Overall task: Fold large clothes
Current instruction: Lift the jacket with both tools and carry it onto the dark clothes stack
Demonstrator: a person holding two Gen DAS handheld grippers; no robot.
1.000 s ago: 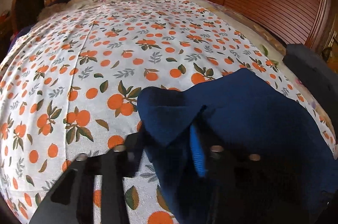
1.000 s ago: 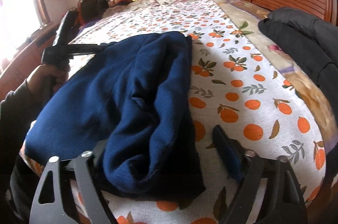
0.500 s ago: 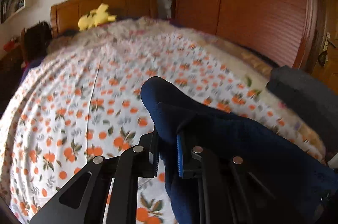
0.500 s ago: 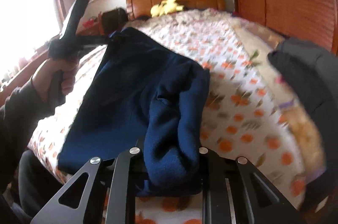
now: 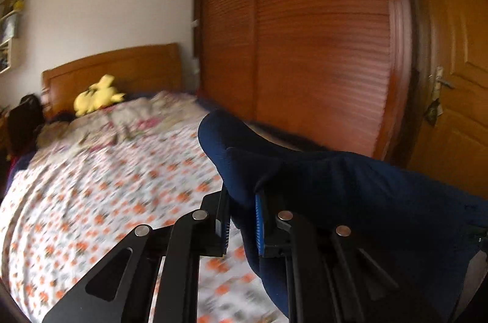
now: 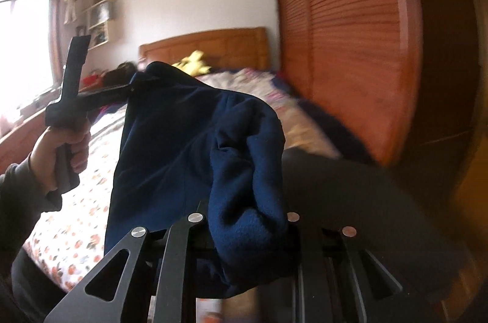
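Observation:
A large navy blue garment (image 5: 350,195) hangs in the air between my two grippers, above the bed. My left gripper (image 5: 242,219) is shut on one corner of it; the cloth bulges up between the blue pads. In the right wrist view the left gripper (image 6: 134,86) shows at the left, held in a hand, pinching the far corner. My right gripper (image 6: 244,231) is shut on a thick bunched fold of the garment (image 6: 189,146), which hides its fingertips.
The bed (image 5: 100,201) has an orange-fruit print sheet and a wooden headboard (image 5: 122,70) with a yellow plush toy (image 5: 97,97). A slatted wooden wardrobe (image 5: 305,48) and a door (image 5: 451,109) stand at the right. A dark garment (image 6: 350,189) lies at the bed's right.
Both grippers closed on the blue garment and lifted it off the bed; the views tilted up toward the wardrobe and wall.

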